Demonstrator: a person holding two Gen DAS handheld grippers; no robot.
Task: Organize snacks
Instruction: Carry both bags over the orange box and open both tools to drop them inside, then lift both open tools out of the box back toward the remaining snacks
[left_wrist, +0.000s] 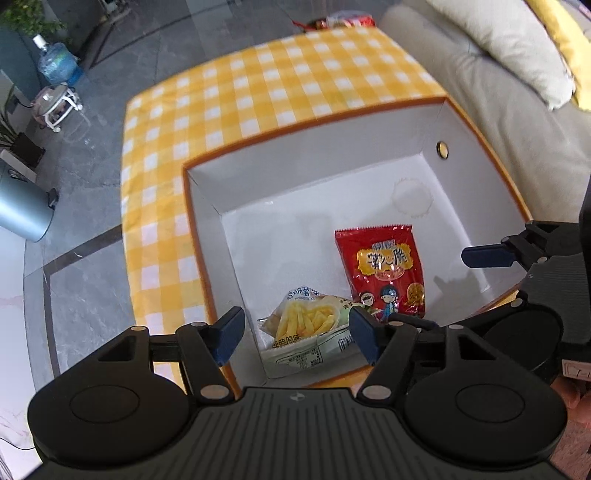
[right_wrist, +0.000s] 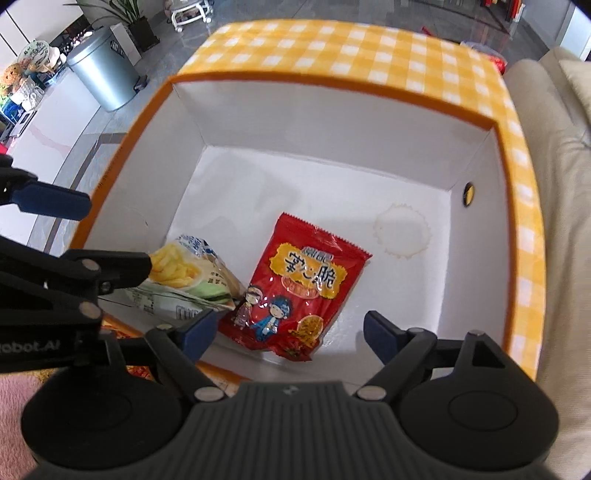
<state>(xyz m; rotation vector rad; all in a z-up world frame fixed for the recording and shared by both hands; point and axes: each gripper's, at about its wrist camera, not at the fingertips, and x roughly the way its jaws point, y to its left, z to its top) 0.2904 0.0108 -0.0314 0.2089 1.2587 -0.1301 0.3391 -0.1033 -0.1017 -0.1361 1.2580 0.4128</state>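
A white box with an orange rim (left_wrist: 295, 129) stands on the checked table. Two packets lie on its floor. The red snack bag (right_wrist: 299, 284) lies flat near the middle. A pale bag of potato sticks (left_wrist: 306, 325) leans in the near left corner beside it. My left gripper (left_wrist: 297, 334) hovers open above the potato stick bag, and its pads are clear of the bag. My right gripper (right_wrist: 290, 336) hangs open over the red bag's lower end without touching it. One blue finger (left_wrist: 487, 254) of the right gripper shows at the left wrist view's right edge.
A yellow checked cloth (left_wrist: 258, 92) covers the table beyond the box. More red packets (left_wrist: 343, 20) sit at its far end. A beige sofa (left_wrist: 480, 92) runs along the right. On the floor to the left stand a metal bin (right_wrist: 99, 70) and a water jug (left_wrist: 55, 64).
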